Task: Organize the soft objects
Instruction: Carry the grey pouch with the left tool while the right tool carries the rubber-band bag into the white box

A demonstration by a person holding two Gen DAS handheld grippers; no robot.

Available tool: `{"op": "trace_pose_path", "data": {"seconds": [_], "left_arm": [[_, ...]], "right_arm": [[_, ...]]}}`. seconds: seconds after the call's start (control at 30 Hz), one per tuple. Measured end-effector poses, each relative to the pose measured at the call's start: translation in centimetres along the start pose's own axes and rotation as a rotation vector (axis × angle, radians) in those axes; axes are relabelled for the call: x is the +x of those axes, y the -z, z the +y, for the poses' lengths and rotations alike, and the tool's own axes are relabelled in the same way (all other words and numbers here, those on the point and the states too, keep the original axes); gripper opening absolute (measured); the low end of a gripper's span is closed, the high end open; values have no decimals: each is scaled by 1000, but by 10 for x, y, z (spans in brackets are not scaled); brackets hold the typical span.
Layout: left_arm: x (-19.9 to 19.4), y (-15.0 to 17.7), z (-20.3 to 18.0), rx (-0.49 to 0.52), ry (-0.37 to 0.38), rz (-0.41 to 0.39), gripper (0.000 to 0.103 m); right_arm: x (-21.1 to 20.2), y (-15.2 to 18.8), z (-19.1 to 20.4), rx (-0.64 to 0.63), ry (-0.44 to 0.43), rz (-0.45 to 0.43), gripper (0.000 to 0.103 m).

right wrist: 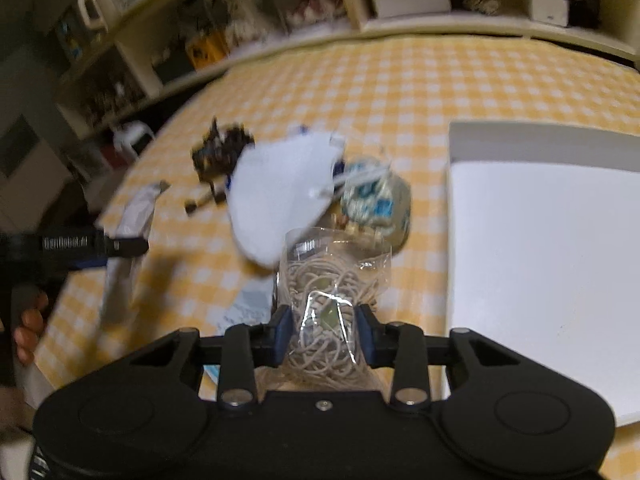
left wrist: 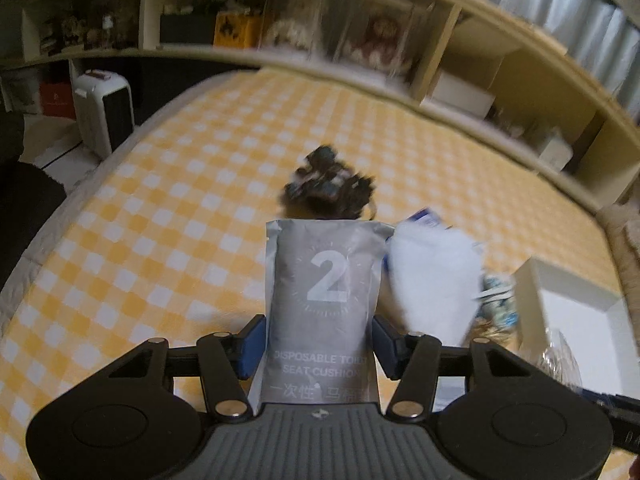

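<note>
My left gripper is shut on a grey packet marked "2" and "disposable toilet seat cushion", held above the yellow checked bed. My right gripper is shut on a clear bag of beige rubber bands, just left of a white tray. A white face mask, a blue-patterned bundle and a dark hair tie bundle lie on the bed ahead. The left gripper with its packet shows at left in the right wrist view.
Cream shelves with boxes and dolls run along the bed's far side. A white heater stands on the floor at the left. The white tray sits at the right of the bed. A paper slip lies under the right gripper.
</note>
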State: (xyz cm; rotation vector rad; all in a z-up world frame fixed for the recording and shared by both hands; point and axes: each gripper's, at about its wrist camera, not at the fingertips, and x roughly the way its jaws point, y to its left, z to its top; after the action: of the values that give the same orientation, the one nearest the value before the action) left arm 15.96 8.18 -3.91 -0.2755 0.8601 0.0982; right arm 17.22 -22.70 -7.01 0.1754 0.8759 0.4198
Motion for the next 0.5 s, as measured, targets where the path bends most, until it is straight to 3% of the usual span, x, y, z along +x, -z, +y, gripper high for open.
{"op": "trace_pose_path", "data": {"seconds": [0.3,0.5], "left_arm": [[-30,4,-54,17,149,-85,57],[-27,11,-110,43,281,-57,57]], "right_arm": [[-51,-14,-20,14,-3,-162,36],[-73,-19,-40,-21,75,-213,37]]}}
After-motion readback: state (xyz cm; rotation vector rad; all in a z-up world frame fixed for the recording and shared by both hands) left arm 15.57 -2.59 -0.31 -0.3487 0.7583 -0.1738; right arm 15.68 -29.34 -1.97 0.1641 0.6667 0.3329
